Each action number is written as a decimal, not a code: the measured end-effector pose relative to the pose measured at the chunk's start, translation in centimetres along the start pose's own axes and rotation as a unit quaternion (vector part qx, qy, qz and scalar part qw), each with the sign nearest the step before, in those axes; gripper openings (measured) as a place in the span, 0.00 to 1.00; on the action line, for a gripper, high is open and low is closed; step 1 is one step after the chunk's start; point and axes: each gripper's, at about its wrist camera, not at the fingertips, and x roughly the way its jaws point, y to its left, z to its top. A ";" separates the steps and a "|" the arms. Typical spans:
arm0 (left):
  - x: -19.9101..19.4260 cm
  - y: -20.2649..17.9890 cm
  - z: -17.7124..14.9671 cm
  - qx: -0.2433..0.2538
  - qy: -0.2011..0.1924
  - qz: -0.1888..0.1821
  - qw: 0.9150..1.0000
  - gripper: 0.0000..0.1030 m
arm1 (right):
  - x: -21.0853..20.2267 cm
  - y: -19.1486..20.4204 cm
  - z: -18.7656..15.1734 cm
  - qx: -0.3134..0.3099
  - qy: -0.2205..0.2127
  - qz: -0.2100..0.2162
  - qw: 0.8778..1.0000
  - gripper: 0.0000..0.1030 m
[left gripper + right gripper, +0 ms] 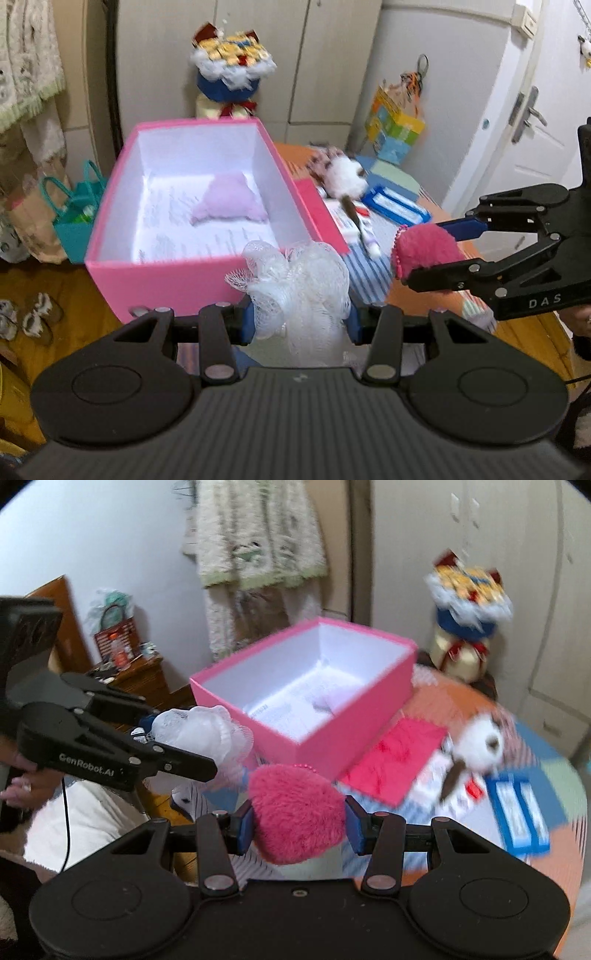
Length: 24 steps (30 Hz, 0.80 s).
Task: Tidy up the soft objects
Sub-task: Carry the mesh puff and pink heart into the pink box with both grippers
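Left gripper (301, 319): closed on the white mesh bath pouf (295, 291); both blue pads press into its sides. The pouf is lifted, in front of the near wall of the box.
Right gripper (299, 829): clamped on the fluffy magenta pompom (295, 812); a pink bead chain shows at its top edge.
Pose: both grippers tilt downward toward the bench, side by side. A hand (22, 779) holds the left unit at the frame edge in the right wrist view.
Pink cardboard box (162, 280): open, white inside, printed paper on its floor. A pale lilac fabric cushion (231, 199) lies inside, toward the far end.
Open room: the box floor near the front wall is bare.
Bench (554, 867): patchwork cloth in orange, blue and green. A pink lid (395, 760) lies flat just beside the box.
Beyond: a white and brown plush toy (480, 742) and a blue-framed flat pack (521, 812) lie apart from the box, on the right.
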 end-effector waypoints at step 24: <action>17.0 11.9 13.7 0.017 0.029 0.050 0.998 0.45 | 19.2 -8.3 14.2 -0.144 0.021 0.025 0.989 0.54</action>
